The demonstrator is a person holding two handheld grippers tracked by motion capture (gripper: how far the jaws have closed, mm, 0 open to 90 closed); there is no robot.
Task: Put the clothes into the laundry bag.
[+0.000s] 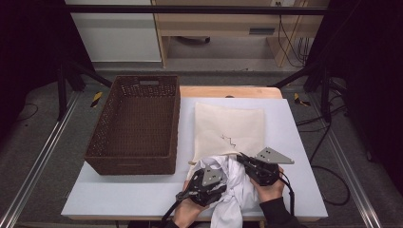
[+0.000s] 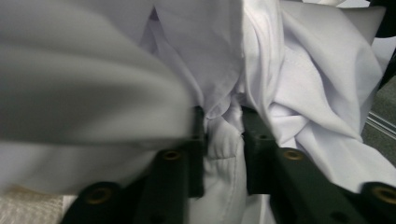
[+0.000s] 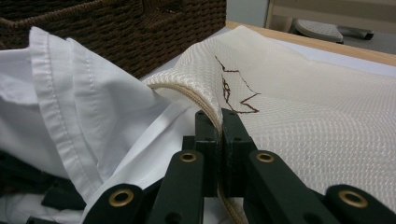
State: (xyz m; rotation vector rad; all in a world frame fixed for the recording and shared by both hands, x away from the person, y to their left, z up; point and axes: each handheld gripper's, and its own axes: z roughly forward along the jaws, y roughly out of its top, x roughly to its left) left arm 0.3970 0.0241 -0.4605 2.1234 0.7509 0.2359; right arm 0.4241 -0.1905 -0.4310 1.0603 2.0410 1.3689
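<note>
The white garment (image 1: 232, 187) was a thin, smooth woven fabric with stitched hems, bunched into loose folds and twists. One gathered fold stood pinched between the jaws of the left gripper (image 2: 223, 122), with the remaining cloth billowing above and to both sides of them. In the right gripper view a hemmed flap of it rose just left of the jaws.

The cream mesh bag (image 1: 229, 128) lay flat beyond the jaws, bearing a dark zigzag stitch. Its corded mouth edge was lifted and clamped between the jaws of the right gripper (image 3: 220, 122), arching over the garment.
</note>
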